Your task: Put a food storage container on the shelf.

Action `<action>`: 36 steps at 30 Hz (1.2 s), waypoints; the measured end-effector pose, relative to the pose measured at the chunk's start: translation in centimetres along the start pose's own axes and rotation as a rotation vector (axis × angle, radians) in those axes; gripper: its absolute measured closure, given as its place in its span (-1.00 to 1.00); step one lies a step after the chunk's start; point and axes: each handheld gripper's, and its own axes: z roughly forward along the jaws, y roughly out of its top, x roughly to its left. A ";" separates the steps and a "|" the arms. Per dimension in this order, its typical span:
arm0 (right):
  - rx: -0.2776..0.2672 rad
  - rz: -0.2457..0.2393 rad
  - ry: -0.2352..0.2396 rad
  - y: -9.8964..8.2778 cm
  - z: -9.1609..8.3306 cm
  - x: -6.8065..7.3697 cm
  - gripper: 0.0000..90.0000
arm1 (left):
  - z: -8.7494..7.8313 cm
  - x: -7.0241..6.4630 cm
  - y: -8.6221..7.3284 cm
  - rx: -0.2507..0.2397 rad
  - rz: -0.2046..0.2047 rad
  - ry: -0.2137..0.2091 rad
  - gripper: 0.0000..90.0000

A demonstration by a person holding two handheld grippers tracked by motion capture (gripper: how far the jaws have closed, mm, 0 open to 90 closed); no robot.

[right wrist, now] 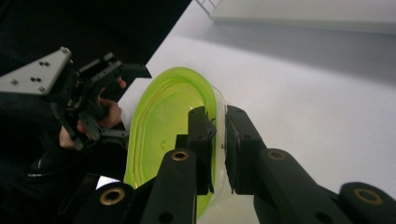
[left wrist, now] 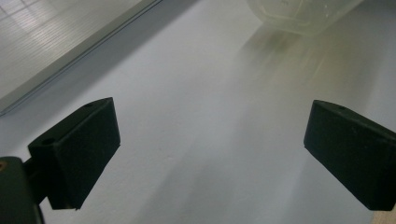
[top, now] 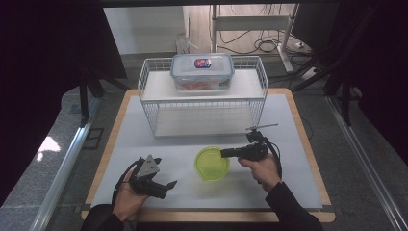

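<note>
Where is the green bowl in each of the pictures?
High view: the green bowl sits on the white mat, low and near the middle, between the two hands.
Left gripper view: a pale see-through container at the top edge is probably the bowl, but I cannot tell for sure.
Right gripper view: the bowl is centre-left, its rim between the right gripper fingers.
Shared landmark: the white mat.

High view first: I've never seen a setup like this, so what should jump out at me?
The bright green bowl in the middle of the white table, its rim pinched by the right gripper. Behind it stands a white wire rack with a lidded clear food box on its top shelf. The left gripper is near the table's front, jaws wide apart, holding nothing.
</note>
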 end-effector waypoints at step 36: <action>-0.160 -0.074 0.032 5.6 -4.7 3.5 0.82 | 0.0 0.1 0.0 0.002 0.003 0.000 -0.92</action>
